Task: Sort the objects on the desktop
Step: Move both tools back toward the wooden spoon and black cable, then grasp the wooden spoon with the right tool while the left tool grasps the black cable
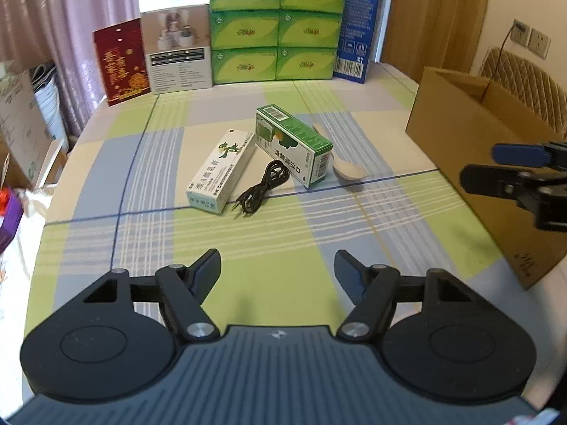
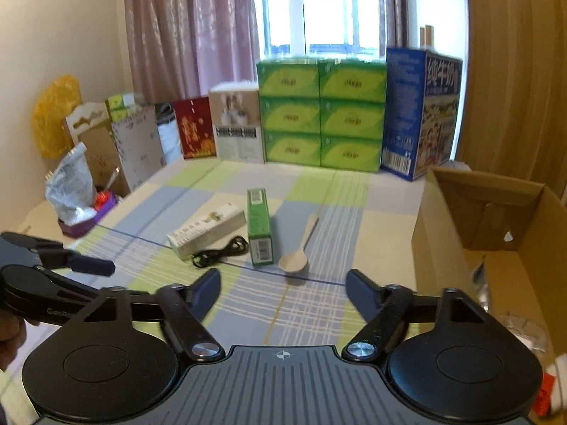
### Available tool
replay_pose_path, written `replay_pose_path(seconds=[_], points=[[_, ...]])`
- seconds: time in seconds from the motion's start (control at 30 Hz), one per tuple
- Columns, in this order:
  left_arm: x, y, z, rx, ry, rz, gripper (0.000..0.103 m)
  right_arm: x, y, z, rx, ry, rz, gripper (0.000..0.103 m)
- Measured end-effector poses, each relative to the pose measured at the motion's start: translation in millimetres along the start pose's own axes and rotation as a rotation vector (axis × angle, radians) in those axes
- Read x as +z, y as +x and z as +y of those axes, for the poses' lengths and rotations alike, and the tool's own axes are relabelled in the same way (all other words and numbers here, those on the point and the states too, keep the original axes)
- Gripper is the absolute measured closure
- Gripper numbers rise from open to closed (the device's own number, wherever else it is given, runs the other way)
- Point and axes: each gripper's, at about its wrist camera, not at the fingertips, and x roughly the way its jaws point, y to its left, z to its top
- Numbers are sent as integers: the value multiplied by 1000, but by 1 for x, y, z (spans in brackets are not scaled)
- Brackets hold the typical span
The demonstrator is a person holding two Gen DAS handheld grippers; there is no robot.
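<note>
On the checked cloth lie a white carton [image 1: 221,173] [image 2: 207,229], a green carton [image 1: 294,143] [image 2: 259,226], a coiled black cable [image 1: 262,187] [image 2: 221,250] and a pale spoon [image 1: 345,164] [image 2: 297,256]. My left gripper [image 1: 277,269] hovers open well short of them, nothing between its fingers. My right gripper [image 2: 283,288] is open too, empty, near the spoon's bowl. Each gripper shows at the edge of the other's view: the right one [image 1: 496,166] beside the cardboard box, the left one [image 2: 88,265] at the left.
An open brown cardboard box [image 1: 471,134] [image 2: 496,233] stands on the right with several small items inside. Green tissue packs [image 1: 276,28] [image 2: 320,115], a blue milk carton [image 2: 418,113] and other boxes line the far edge. Bags and cartons crowd the left side.
</note>
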Motion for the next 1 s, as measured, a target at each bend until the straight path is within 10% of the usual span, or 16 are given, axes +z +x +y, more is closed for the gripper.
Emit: replay_pose_path(seconds=[0.33, 0.67, 1.0], points=[[15, 69, 3, -56, 107, -11, 60, -8, 70, -21, -20, 4, 57, 43], [32, 108, -4, -1, 264, -60, 62, -10, 107, -28, -8, 7, 78, 48], [41, 133, 5, 10, 202, 13, 66, -9, 134, -22, 2, -10, 79, 49]])
